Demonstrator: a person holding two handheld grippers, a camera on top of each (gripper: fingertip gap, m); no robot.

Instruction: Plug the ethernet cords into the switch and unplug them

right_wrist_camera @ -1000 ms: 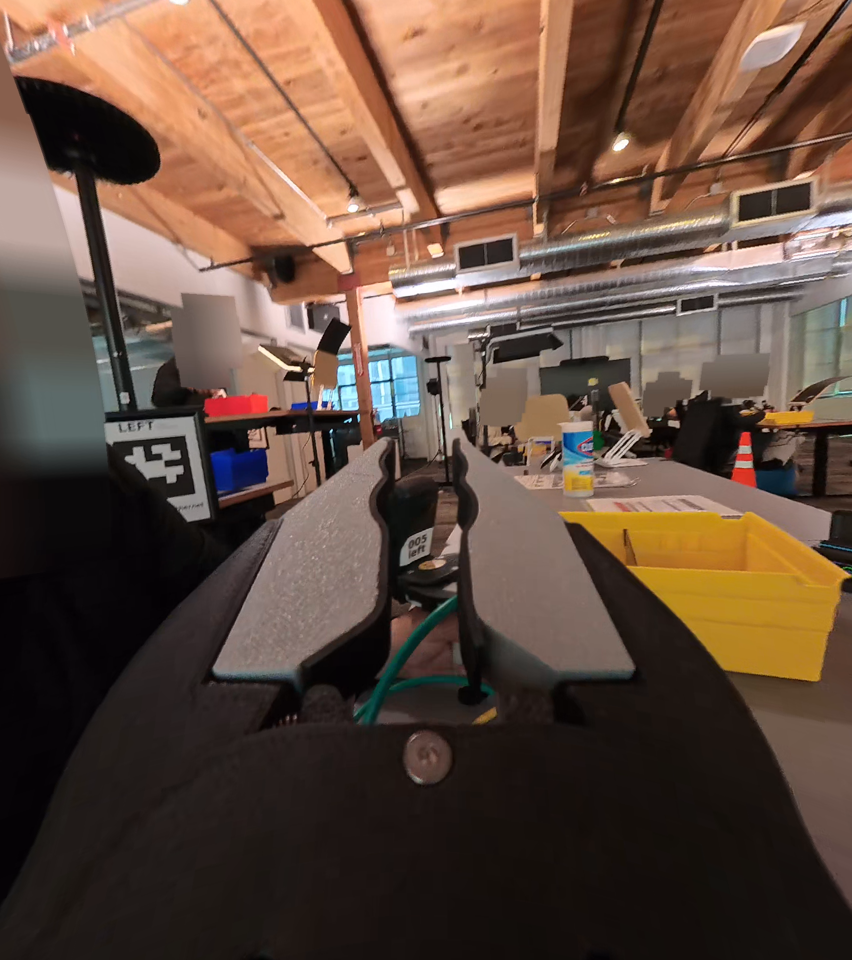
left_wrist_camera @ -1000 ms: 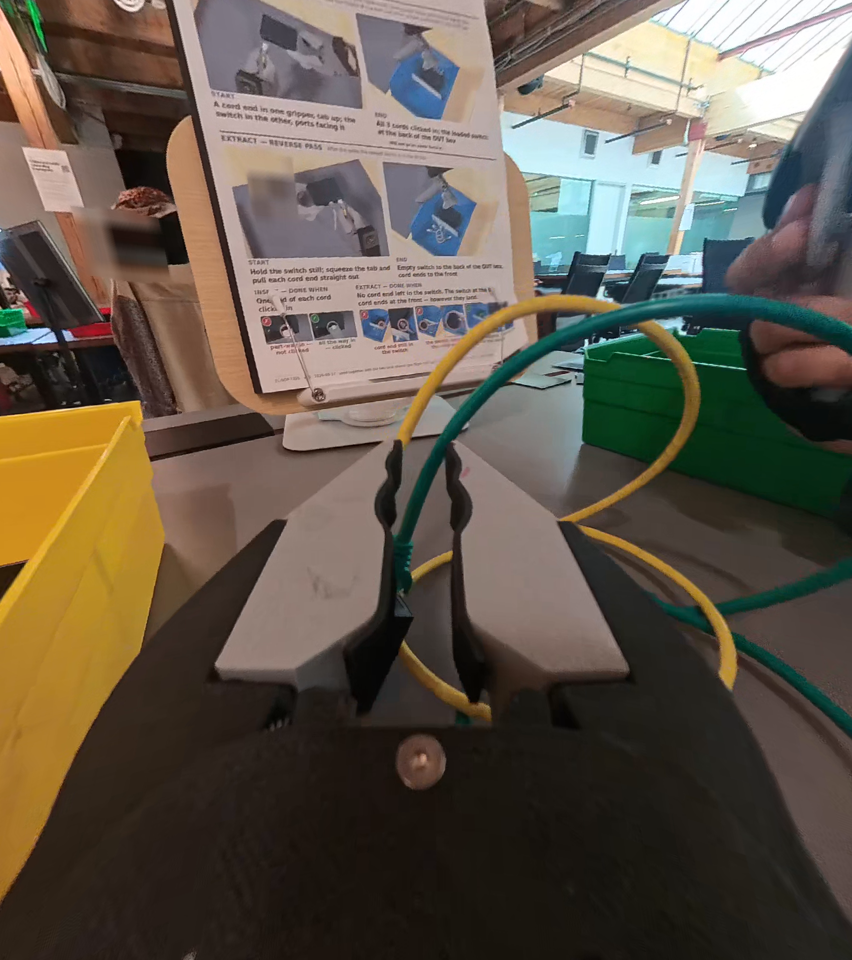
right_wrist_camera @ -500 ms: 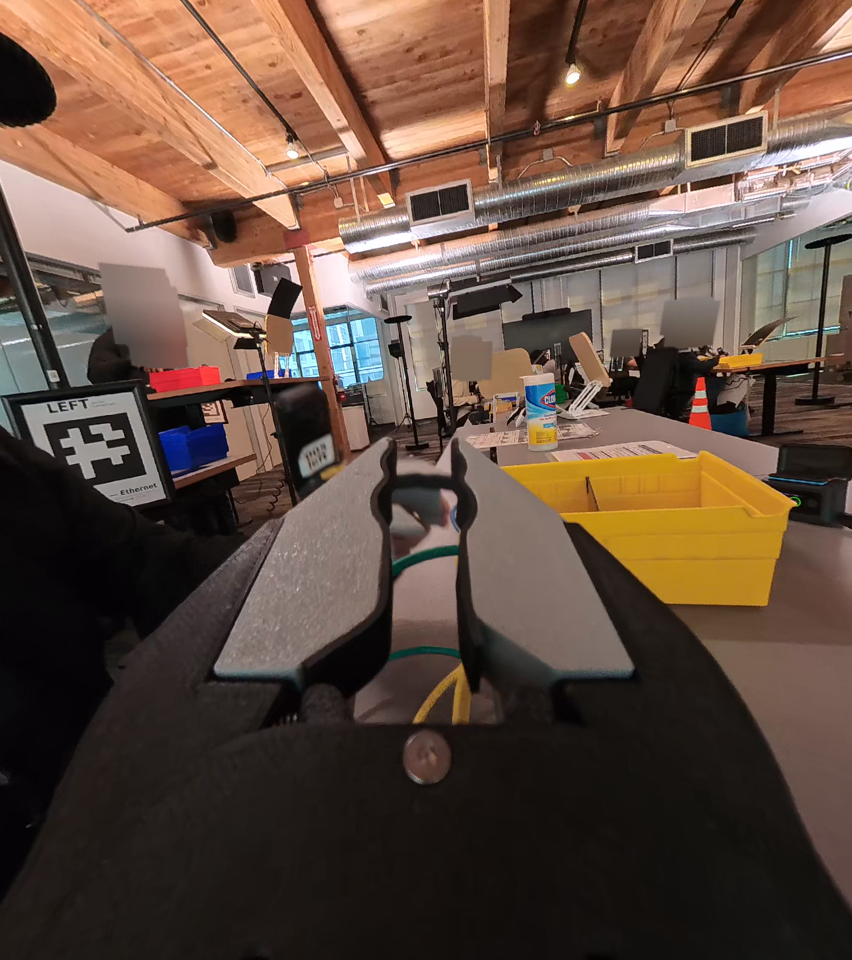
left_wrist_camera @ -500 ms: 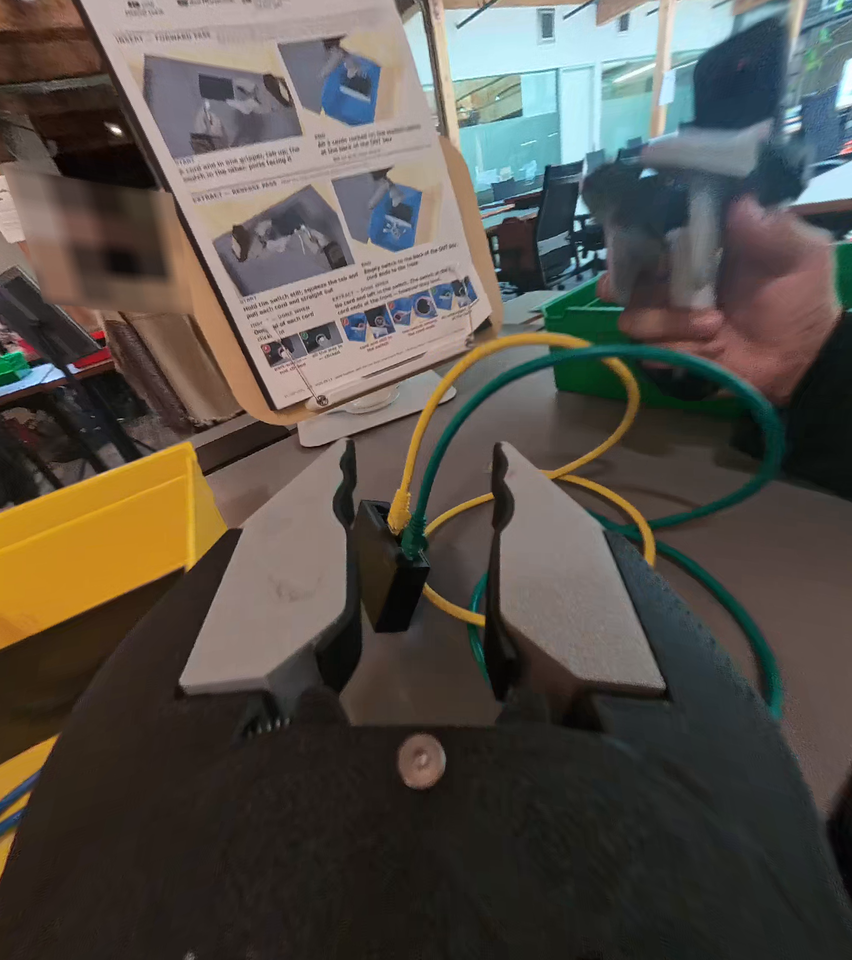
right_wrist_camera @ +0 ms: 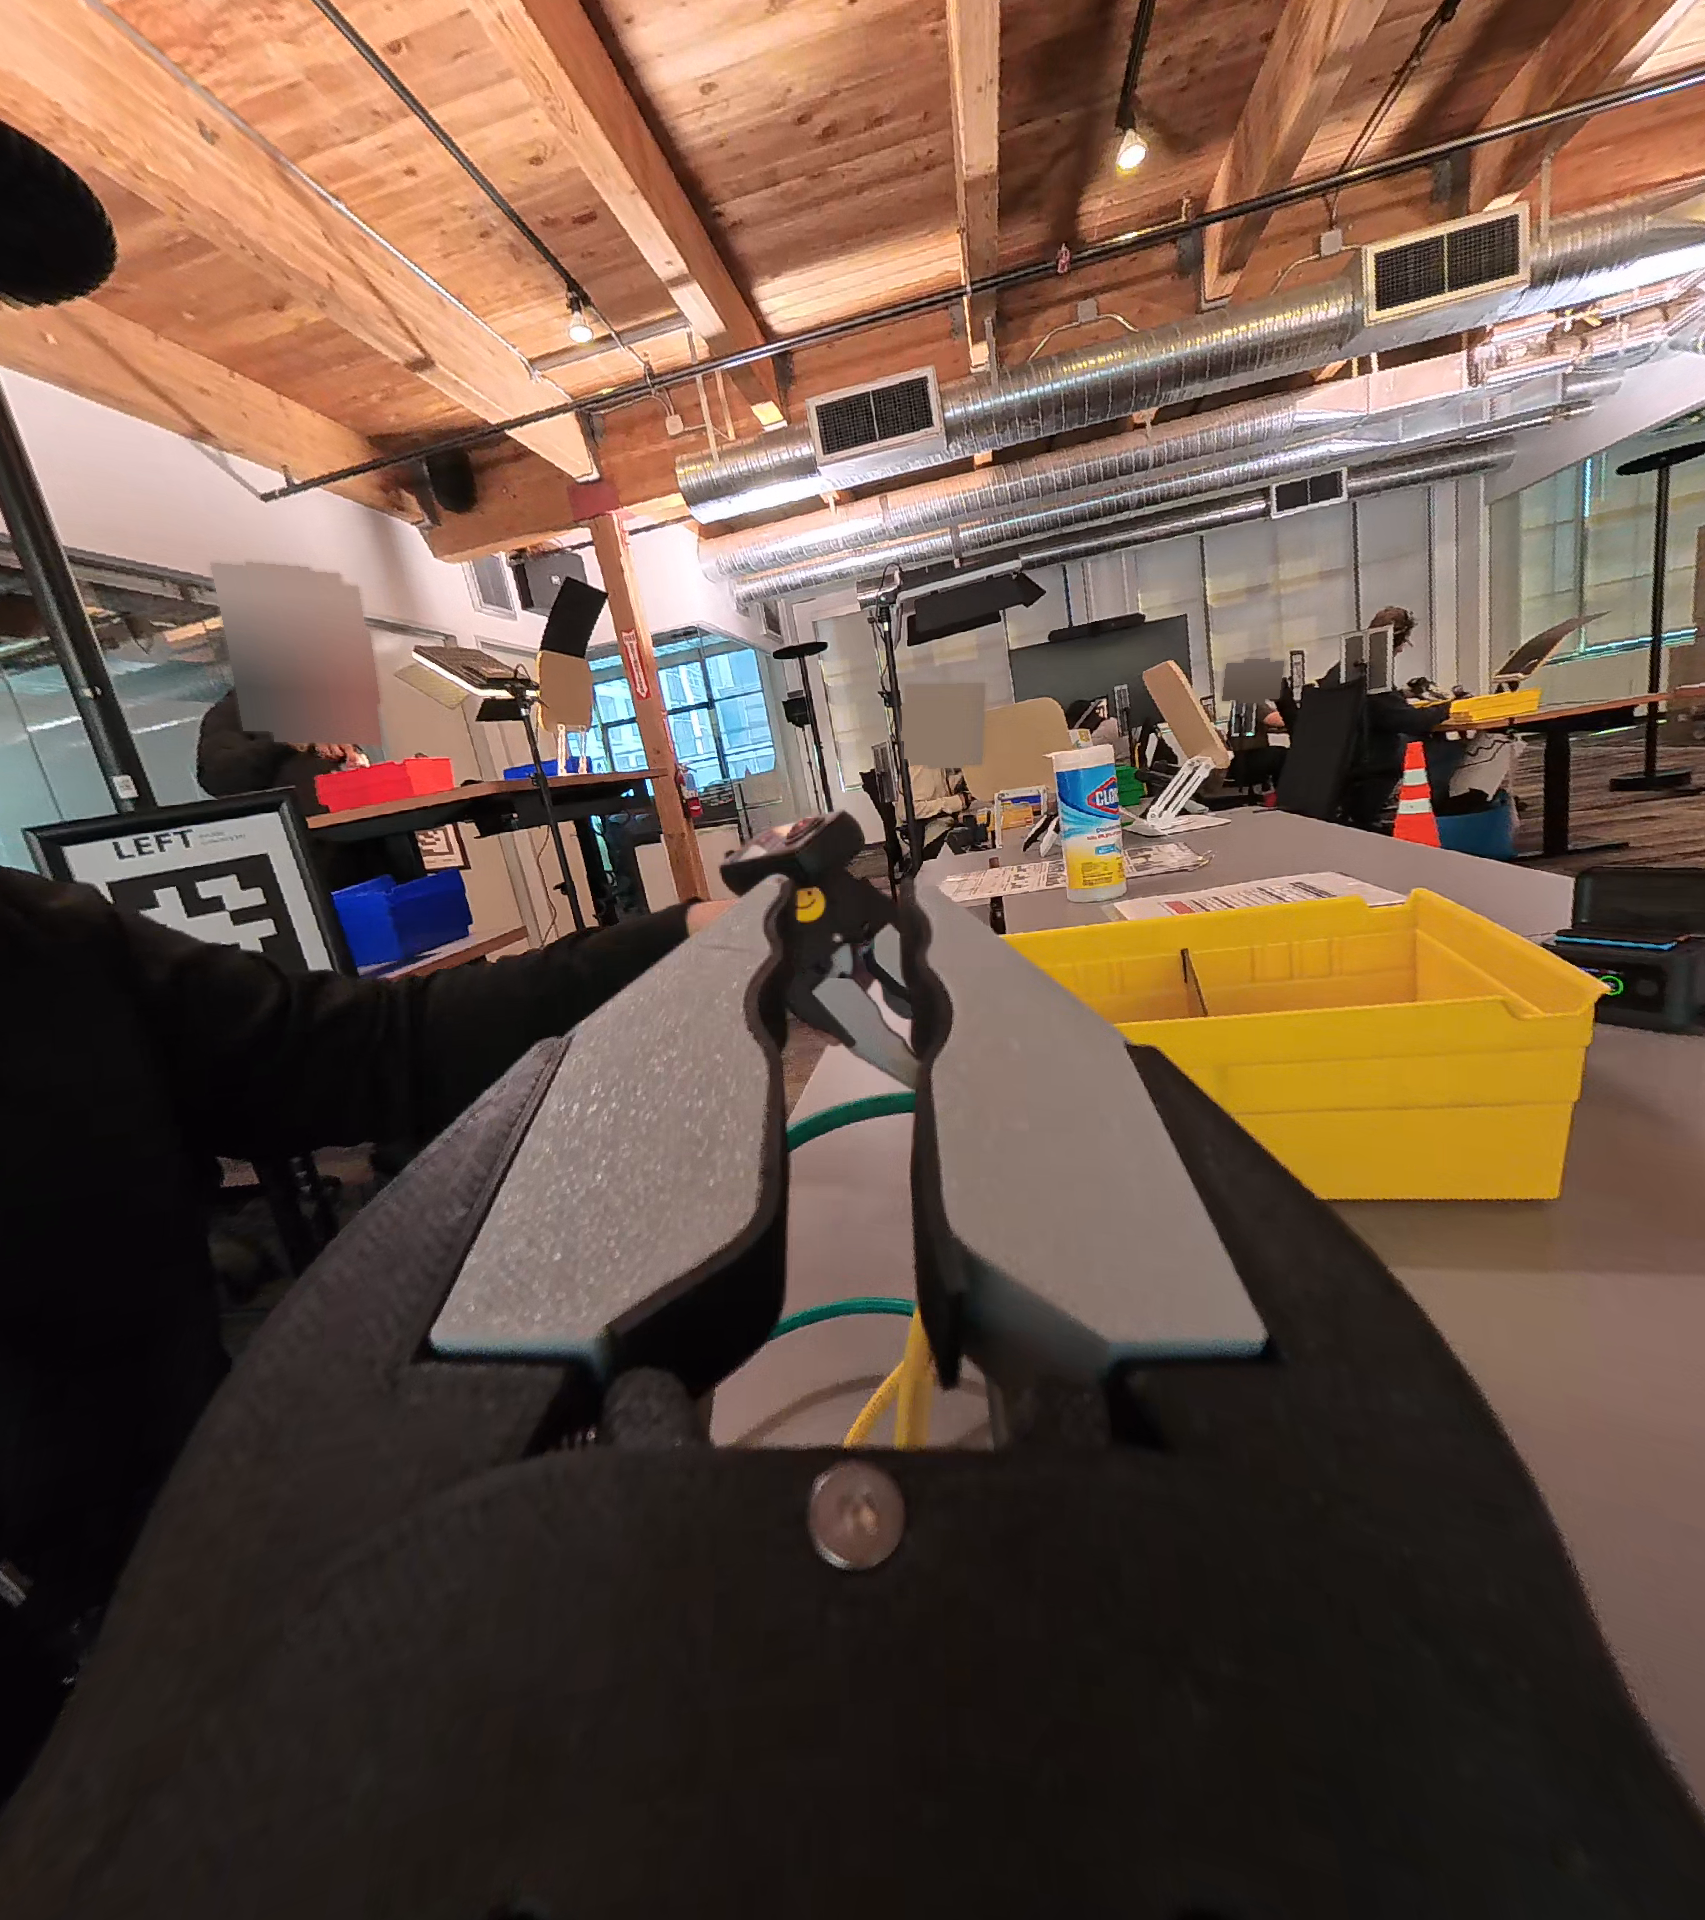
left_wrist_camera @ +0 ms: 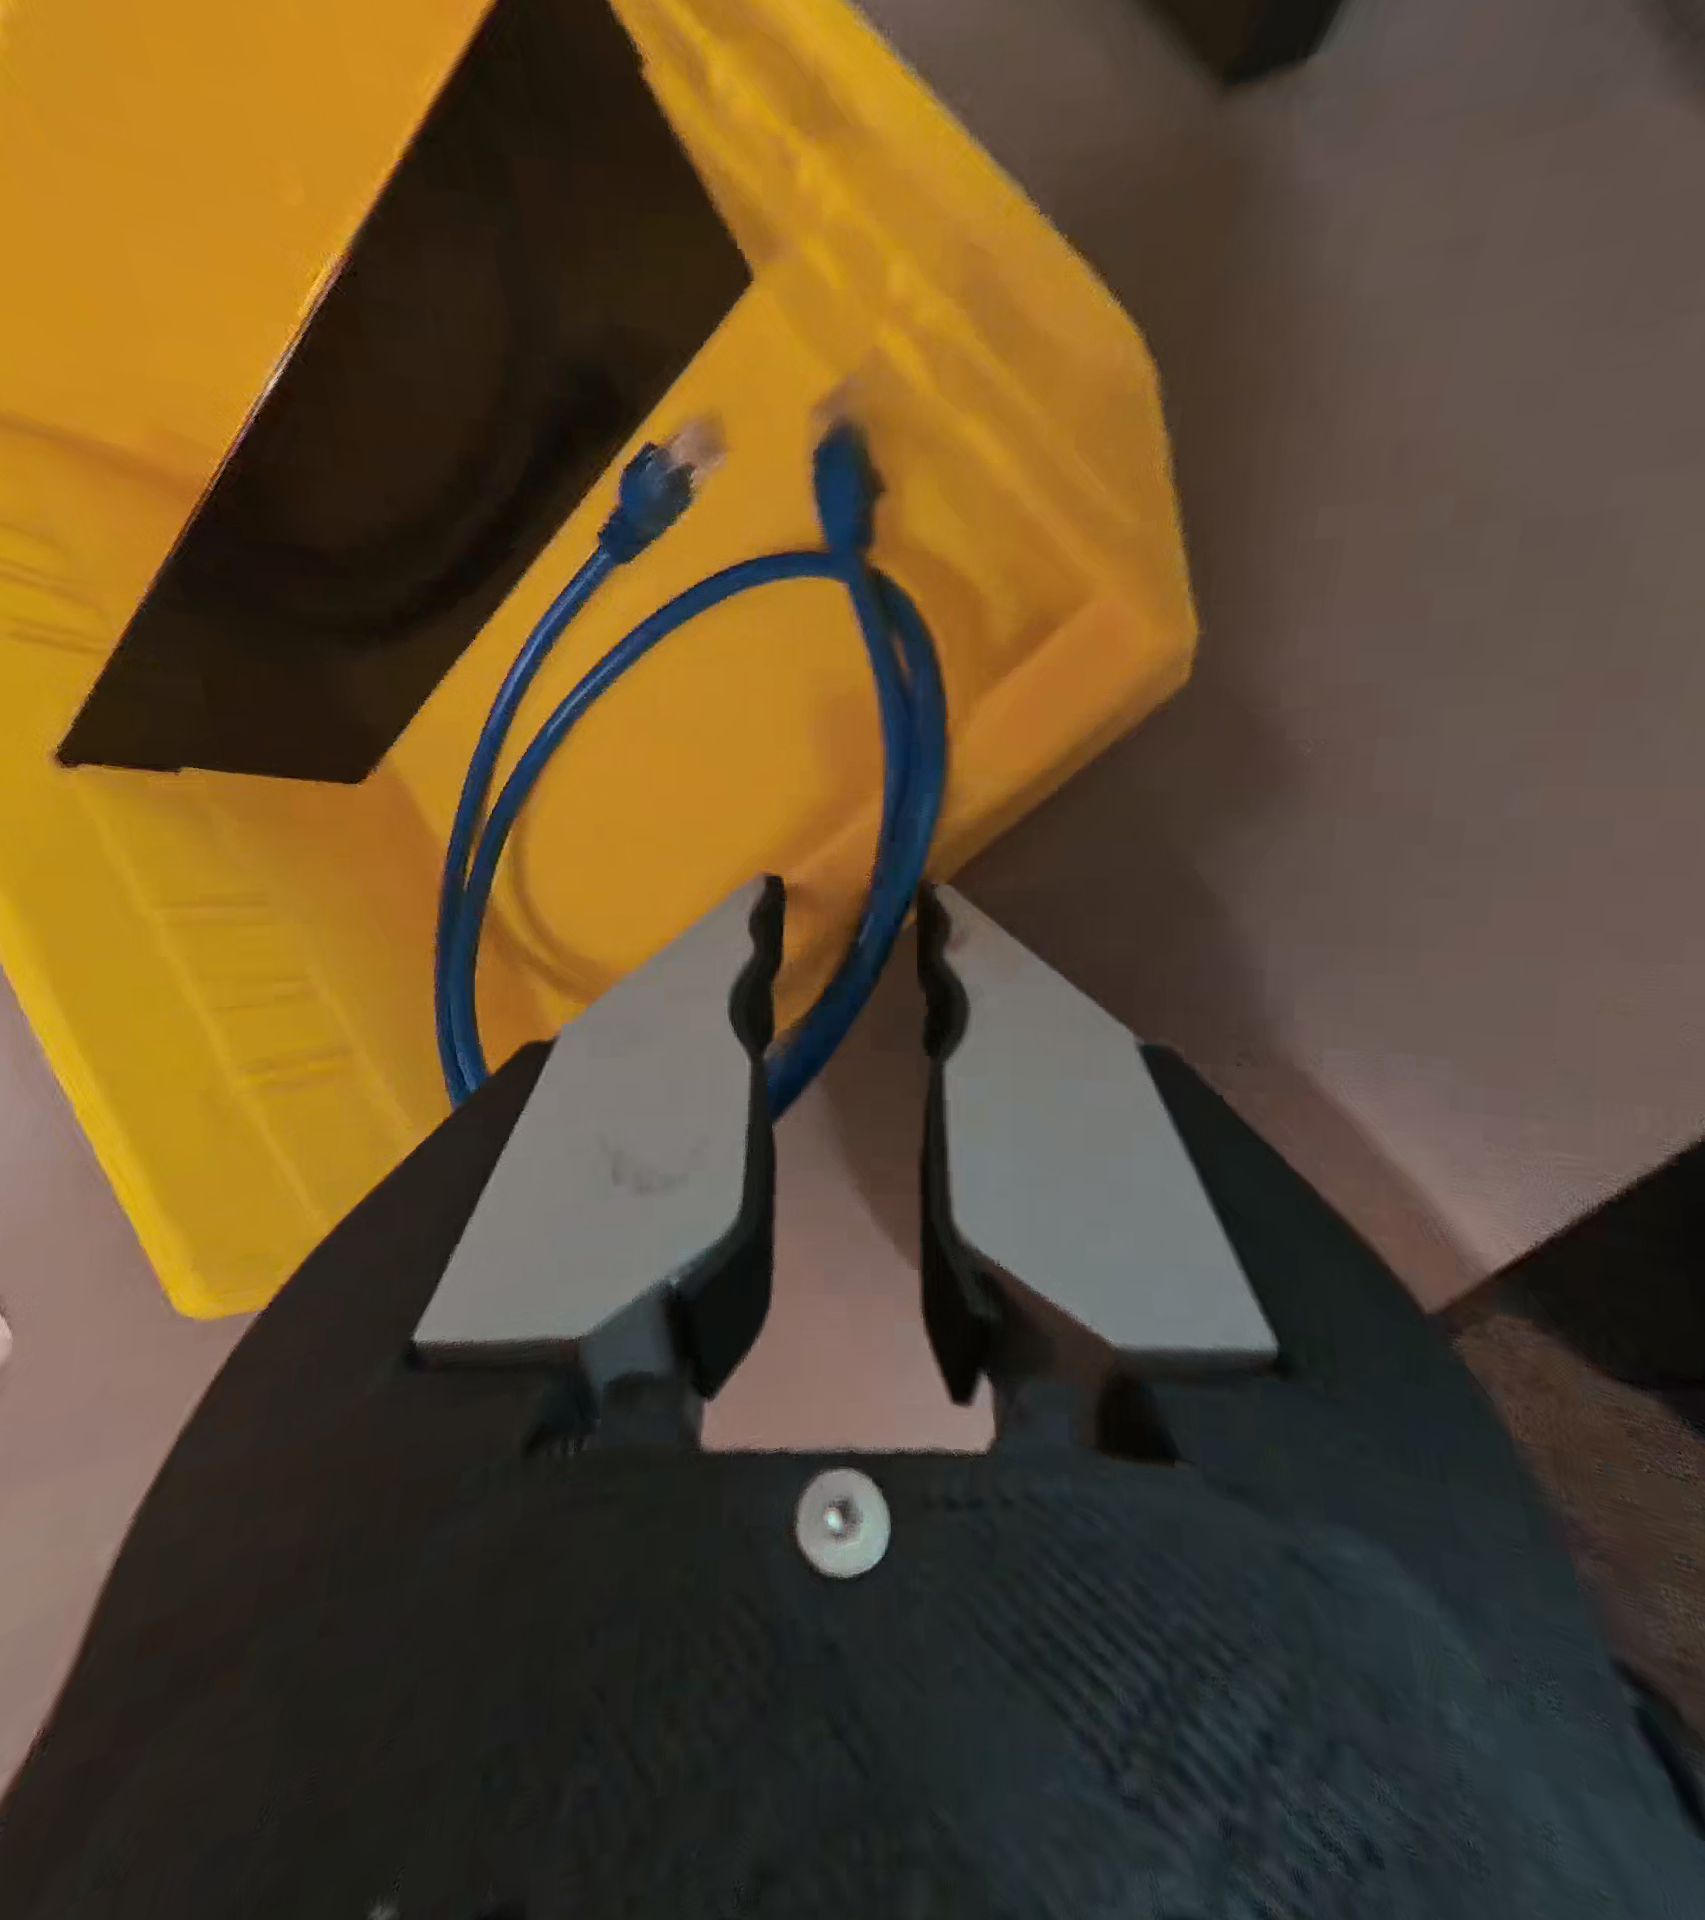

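We found the left tool (left_wrist_camera: pixel 846 904) poised above the near corner of the yellow bin (left_wrist_camera: pixel 1035 436), its jaws parted with nothing between them but a loop of the blue cord (left_wrist_camera: pixel 889 665) passing behind the gap. That cord lay coiled in the bin's front compartment, both plugs (left_wrist_camera: pixel 843 457) free and pointing toward the far wall. The step in hand looked to us like fetching this third cord. We judged it best to come down on the boot just behind a plug rather than on the slack loop, so that the plug would sit straight in the tool and its tab stay reachable. The right tool (right_wrist_camera: pixel 846 914) hovered over the bench (right_wrist_camera: pixel 1606 1299), jaws apart and holding nothing, with stretches of the green cord (right_wrist_camera: pixel 843 1110) and the yellow cord (right_wrist_camera: pixel 895 1392) showing below it. The switch was in neither view. Half a second earlier the left tool had been open around the switch, which stood on the bench with the yellow and green cords plugged in; it had since swung left and tipped down over the bin.
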